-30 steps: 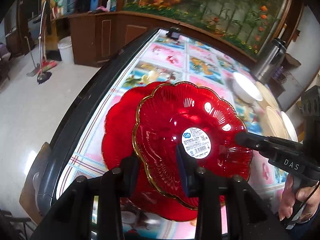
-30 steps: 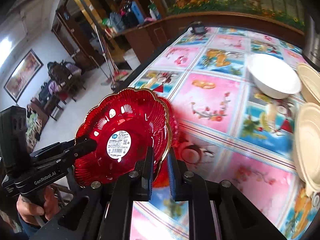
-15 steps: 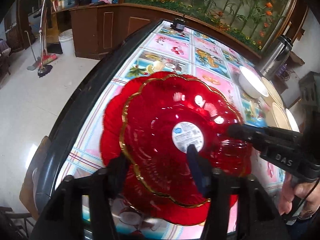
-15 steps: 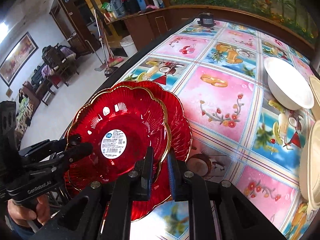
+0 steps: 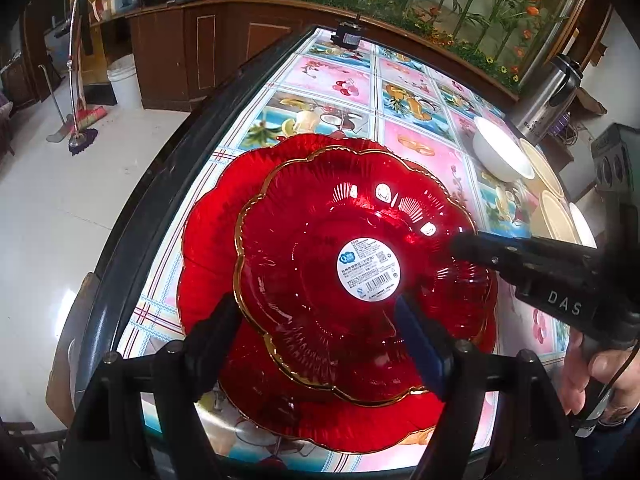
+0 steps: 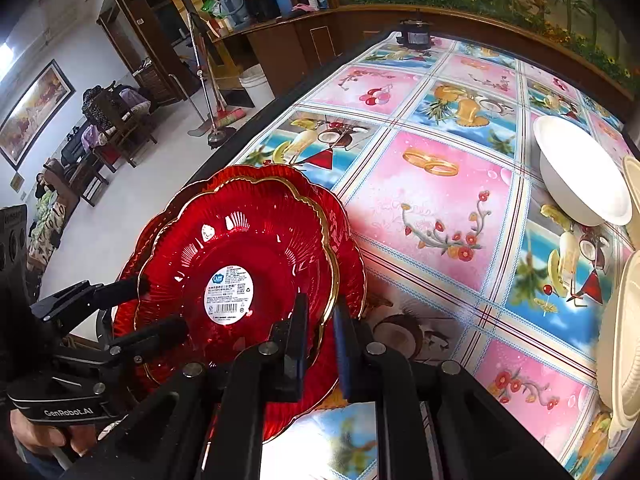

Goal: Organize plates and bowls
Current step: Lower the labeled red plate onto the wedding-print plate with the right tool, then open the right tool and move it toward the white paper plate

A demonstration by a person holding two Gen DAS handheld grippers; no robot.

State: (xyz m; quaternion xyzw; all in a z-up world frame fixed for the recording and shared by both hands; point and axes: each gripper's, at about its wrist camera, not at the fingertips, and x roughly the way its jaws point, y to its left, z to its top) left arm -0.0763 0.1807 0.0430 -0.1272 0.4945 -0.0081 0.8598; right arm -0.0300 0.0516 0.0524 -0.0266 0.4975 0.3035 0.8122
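Red plate (image 5: pixel 328 248) sits nested on its larger twin (image 5: pixel 208 240) at the counter's near-left edge — your right tongs (image 6: pixel 320 320) pinch its rim, left tongs (image 5: pixel 320 320) spread wide; the white bowl (image 6: pixel 580 172) and cream plates (image 6: pixel 620 340) on the right remain unsorted.

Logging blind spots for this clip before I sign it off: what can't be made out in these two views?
- Label print on the top red plate: too small to read in either view.
- Lower red plate: mostly covered by the top one; whether they sit flush is unclear.
- Cream plates: cut off by the right wrist view's edge; count uncertain.
- Right gripper: its fingers hide the rim contact.
- Steel flask: markings blurred, left wrist view.
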